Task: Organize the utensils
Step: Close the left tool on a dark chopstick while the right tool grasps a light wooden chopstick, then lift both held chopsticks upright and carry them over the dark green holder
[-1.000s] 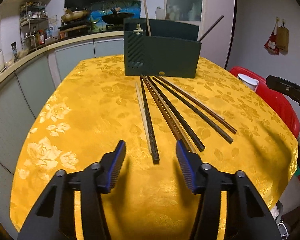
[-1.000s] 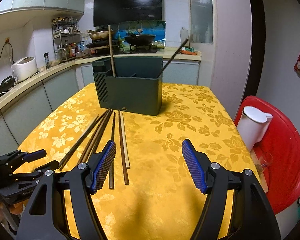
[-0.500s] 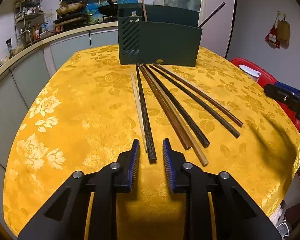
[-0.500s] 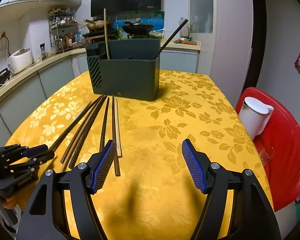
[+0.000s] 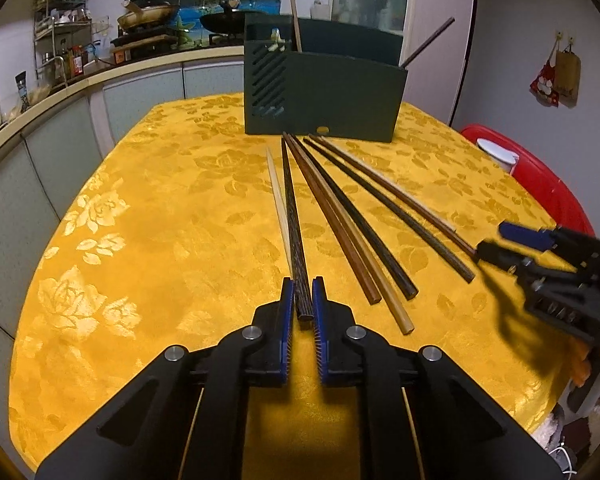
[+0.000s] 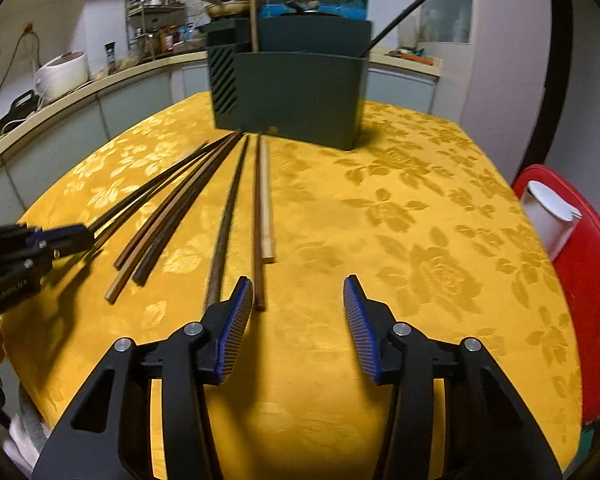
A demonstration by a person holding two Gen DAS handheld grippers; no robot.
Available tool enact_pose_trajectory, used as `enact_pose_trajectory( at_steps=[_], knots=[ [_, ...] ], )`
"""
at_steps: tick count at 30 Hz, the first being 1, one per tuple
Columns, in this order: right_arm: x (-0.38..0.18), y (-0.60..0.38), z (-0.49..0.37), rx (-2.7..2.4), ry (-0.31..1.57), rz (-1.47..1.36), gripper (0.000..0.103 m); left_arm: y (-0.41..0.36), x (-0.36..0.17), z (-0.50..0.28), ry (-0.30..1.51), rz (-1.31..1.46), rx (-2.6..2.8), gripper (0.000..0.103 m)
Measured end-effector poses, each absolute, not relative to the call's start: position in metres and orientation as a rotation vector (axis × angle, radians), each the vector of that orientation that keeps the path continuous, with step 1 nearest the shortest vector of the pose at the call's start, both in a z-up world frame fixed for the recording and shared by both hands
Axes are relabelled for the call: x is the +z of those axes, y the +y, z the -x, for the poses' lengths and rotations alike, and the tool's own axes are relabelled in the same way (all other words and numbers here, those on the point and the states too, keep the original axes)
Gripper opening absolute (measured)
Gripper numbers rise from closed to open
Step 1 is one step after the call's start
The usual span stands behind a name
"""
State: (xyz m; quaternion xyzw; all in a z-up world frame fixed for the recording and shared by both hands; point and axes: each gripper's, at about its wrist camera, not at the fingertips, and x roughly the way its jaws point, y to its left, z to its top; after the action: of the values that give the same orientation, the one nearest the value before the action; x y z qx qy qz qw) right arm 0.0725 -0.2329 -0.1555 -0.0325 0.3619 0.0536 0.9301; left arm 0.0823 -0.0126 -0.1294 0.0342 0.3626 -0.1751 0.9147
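Note:
Several chopsticks lie fanned on the yellow tablecloth in front of a dark green utensil holder (image 5: 324,92), which holds a pale stick and a dark stick. My left gripper (image 5: 302,312) is shut on the near end of a dark chopstick (image 5: 294,224), which still lies on the cloth beside a pale chopstick (image 5: 278,208). My right gripper (image 6: 298,304) is open, low over the cloth, its left finger (image 6: 236,320) next to the near ends of a dark chopstick (image 6: 226,220) and a brown chopstick (image 6: 257,220). The holder also shows in the right wrist view (image 6: 292,92).
A red stool (image 6: 588,300) with a white jug (image 6: 548,216) stands right of the table. A kitchen counter (image 5: 60,92) with pans and jars runs behind and to the left. The left gripper shows at the left edge of the right wrist view (image 6: 24,248).
My left gripper has moved forward and closed from wide open onto the dark chopstick's end. My right gripper has moved forward and down toward the right-hand chopsticks, still open.

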Motion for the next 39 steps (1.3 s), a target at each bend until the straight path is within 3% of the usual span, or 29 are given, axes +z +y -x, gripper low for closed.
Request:
enact_pose_trajectory(
  at_steps=[6,11,14,28,39],
  knots=[
    [-0.162,-0.22,-0.074,0.137,0.738,0.1,0.034,-0.005,-0.119,-0.08,0.718,-0.048,-0.359,0.009],
    [-0.163,-0.221,-0.076,0.166,0.732,0.079,0.013,-0.001,-0.115,-0.081,0.712,-0.03,-0.353,0.008],
    [-0.163,-0.222,-0.077,0.165,0.733,0.067,0.008,-0.001,-0.115,-0.081,0.711,-0.033,-0.351,0.008],
    [-0.126,-0.234,-0.061,0.167,0.672,0.026,0.007,0.002,-0.091,-0.071,0.631,-0.078,-0.32,0.008],
    [-0.048,-0.256,-0.039,0.19,0.513,-0.06,0.007,0.008,-0.016,-0.057,0.455,-0.056,-0.367,0.007]
  ],
)
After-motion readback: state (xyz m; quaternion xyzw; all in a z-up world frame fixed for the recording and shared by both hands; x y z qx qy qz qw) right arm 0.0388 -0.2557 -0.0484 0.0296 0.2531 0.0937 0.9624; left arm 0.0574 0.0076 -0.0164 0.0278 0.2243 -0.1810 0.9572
